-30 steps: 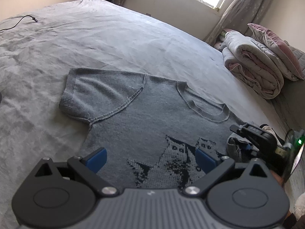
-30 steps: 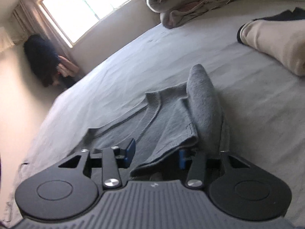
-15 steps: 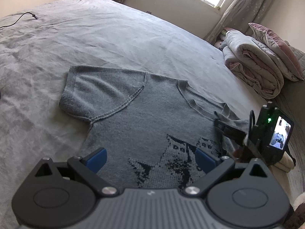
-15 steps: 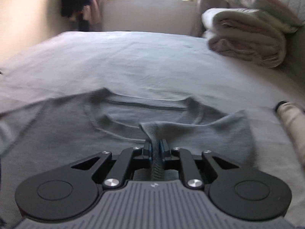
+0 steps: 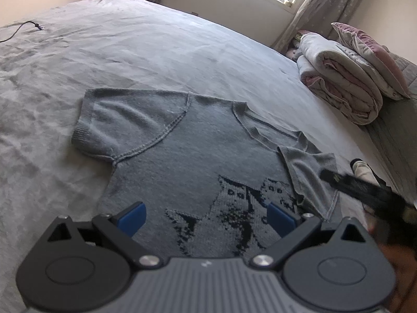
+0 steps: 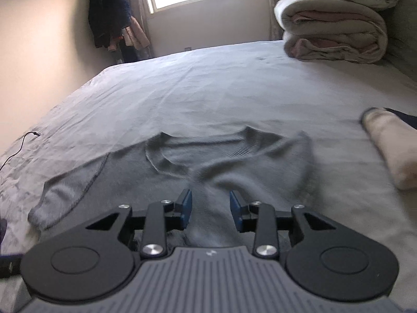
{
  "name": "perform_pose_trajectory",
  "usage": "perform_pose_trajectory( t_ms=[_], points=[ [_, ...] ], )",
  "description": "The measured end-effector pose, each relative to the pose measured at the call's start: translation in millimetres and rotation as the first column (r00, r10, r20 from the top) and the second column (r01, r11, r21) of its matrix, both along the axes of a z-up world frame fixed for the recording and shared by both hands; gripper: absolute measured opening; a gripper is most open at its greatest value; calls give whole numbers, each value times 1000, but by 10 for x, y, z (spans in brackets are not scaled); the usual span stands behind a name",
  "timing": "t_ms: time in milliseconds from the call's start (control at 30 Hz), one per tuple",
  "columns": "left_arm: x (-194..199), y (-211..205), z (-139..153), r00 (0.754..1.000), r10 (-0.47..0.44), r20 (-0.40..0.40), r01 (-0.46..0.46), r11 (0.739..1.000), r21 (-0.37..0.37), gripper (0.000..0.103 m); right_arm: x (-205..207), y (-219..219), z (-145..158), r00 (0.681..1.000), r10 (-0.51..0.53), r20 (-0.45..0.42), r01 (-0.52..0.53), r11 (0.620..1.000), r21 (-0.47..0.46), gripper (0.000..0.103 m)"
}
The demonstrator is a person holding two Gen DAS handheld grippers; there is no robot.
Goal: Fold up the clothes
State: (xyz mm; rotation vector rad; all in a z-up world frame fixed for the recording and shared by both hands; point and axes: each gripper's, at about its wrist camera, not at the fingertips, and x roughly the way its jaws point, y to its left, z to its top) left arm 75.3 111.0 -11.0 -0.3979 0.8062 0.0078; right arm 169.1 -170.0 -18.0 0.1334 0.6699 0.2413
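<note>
Right wrist: sweater (image 6: pixel 182 177) on bed (image 6: pixel 208 91)

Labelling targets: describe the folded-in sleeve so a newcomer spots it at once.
Start at the grey bed, then the grey knit sweater spread flat on it. From the left claw's view, the sleeve lies right of the collar, doubled over the chest by the cat pattern, while the other sleeve lies stretched outward.

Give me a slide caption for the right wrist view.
Open right tongs above a grey sweater, one sleeve folded inward.
</note>
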Motion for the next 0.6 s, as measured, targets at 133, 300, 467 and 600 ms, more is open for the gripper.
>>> perform_pose_trajectory(
  t_ms=[133,300,467,600],
  points=[
    [-9,-66,-15,1000,-23,-12,23,1000,0,96,-312,-244,3,1000,6,-24,-6,1000,9,37],
    [-42,-218,-59,995,-101,-25,100,994,-42,87,-722,-507,13,997,42,-69,-40,999,35,37],
    [-153,-510,-97,966,-256,-17,253,961,-110,61,-1135,-625,23,984,103,-142,-102,995,12,36],
    [-275,-809,-144,907,-420,-14,415,900,-132,39,-1444,-638,17,966,154,-209,-164,986,-30,35]
  ],
)
